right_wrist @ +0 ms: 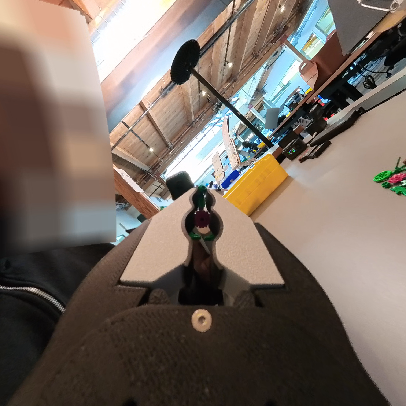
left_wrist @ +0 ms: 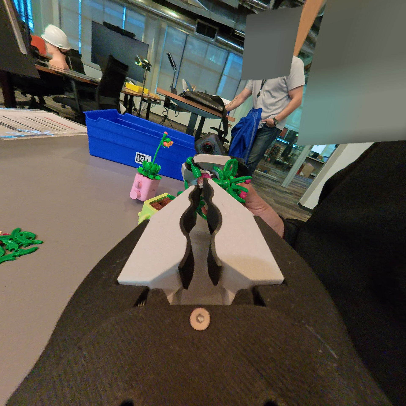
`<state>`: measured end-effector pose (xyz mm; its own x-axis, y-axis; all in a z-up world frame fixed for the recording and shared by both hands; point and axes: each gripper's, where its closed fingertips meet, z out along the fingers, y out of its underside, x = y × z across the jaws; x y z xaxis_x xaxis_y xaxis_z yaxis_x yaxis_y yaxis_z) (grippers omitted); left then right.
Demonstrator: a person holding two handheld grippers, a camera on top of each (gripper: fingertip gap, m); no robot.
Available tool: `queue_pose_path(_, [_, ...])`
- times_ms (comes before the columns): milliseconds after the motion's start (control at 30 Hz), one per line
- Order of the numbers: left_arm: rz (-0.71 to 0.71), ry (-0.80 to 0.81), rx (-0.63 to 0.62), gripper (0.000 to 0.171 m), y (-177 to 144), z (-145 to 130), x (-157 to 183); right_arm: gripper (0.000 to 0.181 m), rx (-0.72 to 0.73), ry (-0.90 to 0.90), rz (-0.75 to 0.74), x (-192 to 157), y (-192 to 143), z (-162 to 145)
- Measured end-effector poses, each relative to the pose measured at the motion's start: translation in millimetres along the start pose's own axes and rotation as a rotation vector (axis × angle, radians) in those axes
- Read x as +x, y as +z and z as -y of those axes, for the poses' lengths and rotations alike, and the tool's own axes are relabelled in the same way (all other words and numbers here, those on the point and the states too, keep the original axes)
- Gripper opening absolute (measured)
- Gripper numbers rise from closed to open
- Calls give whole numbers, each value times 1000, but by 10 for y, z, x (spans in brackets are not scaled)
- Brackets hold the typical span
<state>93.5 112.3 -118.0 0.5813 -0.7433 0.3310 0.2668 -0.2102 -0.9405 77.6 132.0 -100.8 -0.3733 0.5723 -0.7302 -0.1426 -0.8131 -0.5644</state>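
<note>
At the far left of the left wrist view, loose green leaves [left_wrist: 15,243] lie flat on the grey worktop [left_wrist: 55,186]. Farther in stands a blue bin [left_wrist: 131,136], and in front of it a pink pot [left_wrist: 145,186] with a tall thin flower, then a lime pot [left_wrist: 153,205] just beside it. The left tongs [left_wrist: 203,182] are narrow, with the tips almost meeting at a bushy green sprig [left_wrist: 230,178] that is held up above the worktop; I cannot tell whether they really pinch it or only touch it. A hand [left_wrist: 259,204] shows just right of the sprig. In the right wrist view the right tongs [right_wrist: 202,193] are closed on the thin stem, and a purple blossom [right_wrist: 202,217] sits in the wider hollow between the pads, so this hold looks light but centred. To the right are a yellow bin [right_wrist: 257,186] and more loose plant pieces [right_wrist: 393,180].
</note>
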Motion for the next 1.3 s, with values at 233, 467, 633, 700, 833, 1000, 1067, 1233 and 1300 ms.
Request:
queue_pose_path(233, [-91,-59,1,1,-50,30,60,3,-84,-55,12,-71,43,-44])
queue_pose_path(467, [-144,-66,-53,0,-66,-44,98,4,-10,-52,13,-83,15,53])
queue_pose_path(633, [-38,-26,-20,0,-74,-43,-69,3,95,-107,-24,-109,-220,420])
queue_pose_path(700, [77,-14,-23,1,-148,-54,-306,3,45,-160,-37,-153,-136,319])
queue_pose_path(833, [354,28,-128,1,-254,-221,-762,4,-69,-222,-127,46,-139,195])
queue_pose_path(1000, [503,128,-339,2,-207,-562,-943,4,-138,-158,-171,291,-128,-8])
queue_pose_path(1067, [508,127,-380,3,-189,-624,-948,4,-157,-129,-164,345,-104,-95])
queue_pose_path(1233, [472,43,-364,7,-202,-631,-942,4,-182,-103,-169,443,-88,-210])
queue_pose_path(1300, [446,49,-294,30,-215,-534,-889,4,-162,-101,-167,441,-101,-178])
